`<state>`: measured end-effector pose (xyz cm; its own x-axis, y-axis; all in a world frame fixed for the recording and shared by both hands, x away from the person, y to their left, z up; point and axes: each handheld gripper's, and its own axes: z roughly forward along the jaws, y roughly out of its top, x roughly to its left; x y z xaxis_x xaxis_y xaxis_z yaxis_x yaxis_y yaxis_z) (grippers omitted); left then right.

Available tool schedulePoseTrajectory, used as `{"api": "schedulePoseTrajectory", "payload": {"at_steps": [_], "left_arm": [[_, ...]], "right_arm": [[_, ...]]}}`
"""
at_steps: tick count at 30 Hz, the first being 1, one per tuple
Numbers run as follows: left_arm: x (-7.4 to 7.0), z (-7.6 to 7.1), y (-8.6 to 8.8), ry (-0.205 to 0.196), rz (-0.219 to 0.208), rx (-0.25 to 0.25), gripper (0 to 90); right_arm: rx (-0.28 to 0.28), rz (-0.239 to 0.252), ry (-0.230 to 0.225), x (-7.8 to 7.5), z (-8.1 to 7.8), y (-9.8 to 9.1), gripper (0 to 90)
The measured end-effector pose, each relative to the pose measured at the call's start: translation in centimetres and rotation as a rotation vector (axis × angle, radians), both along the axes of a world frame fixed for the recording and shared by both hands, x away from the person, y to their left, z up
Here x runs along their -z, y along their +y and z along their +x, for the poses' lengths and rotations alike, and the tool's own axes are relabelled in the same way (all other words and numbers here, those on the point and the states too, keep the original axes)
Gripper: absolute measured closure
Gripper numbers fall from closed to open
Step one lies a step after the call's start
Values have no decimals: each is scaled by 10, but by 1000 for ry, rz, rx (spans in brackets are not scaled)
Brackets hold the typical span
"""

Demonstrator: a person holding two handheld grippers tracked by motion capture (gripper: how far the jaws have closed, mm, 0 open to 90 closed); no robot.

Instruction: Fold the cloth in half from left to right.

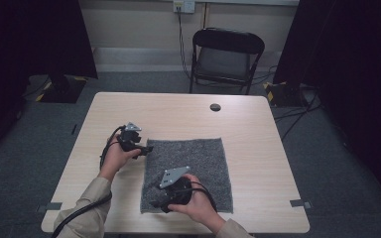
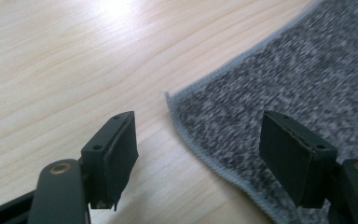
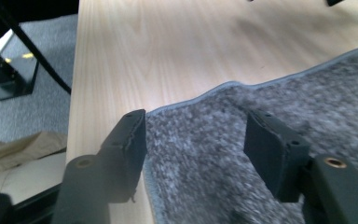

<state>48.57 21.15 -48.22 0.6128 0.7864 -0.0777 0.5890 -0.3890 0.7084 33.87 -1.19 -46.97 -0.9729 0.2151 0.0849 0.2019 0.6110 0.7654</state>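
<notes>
We've got a grey carpet mat (image 1: pixel 193 168) lying flat on the light wood table (image 1: pixel 258 129), toward the near edge, a bit right of centre. Our left gripper (image 1: pixel 146 148) sits at the mat's far-left corner. In the left gripper view the jaws stand wide, w/ the stitched corner of the mat (image 2: pixel 279 93) running between them; neither pad presses on it, one jaw over bare wood, the other over the pile.

Our right gripper (image 1: pixel 155 204) is down at the mat's near-left corner, close to the table edge. In the right gripper view the jaws are apart too, though narrower than the left pair, straddling the mat (image 3: pixel 214 154) edge, which looks slightly wavy there; pads not touching it as far as we can tell. Beige sleeve (image 3: pixel 18 149) shows at lower left of that view.

Beyond the table: black folding chair (image 1: pixel 226 57), grey floor, dark curtains both sides. Small dark grommet hole (image 1: pixel 215 107) near the table's far edge.
</notes>
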Motion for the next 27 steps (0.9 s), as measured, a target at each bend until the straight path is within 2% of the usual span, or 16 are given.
{"api": "schedulePoseTrajectory", "payload": {"at_steps": [6, 8, 16, 17, 21, 23, 27], "left_arm": [[7, 0, 2, -1, 3, -7, 284], [9, -1, 2, 3, 6, -11, 284], [8, 2, -3, -11, 28, 3, 305], [9, 2, -4, -16, 20, -2, 316], [9, 3, -5, -22, 39, 9, 349], [9, 3, -5, -30, 47, 9, 357], [12, 3, -5, -40, 45, -1, 355]], "right_arm": [[-26, -8, -12, 6, -4, 6, 478], [-28, 3, -8, 8, -6, 8, 498], [-45, 4, 1, 14, -11, 15, 550], [-54, 0, -9, 17, -12, 16, 572], [-73, -14, -9, 21, -14, 18, 588], [-76, -34, -24, 25, -17, 19, 620], [-69, -23, -38, 27, -18, 18, 661]]}}
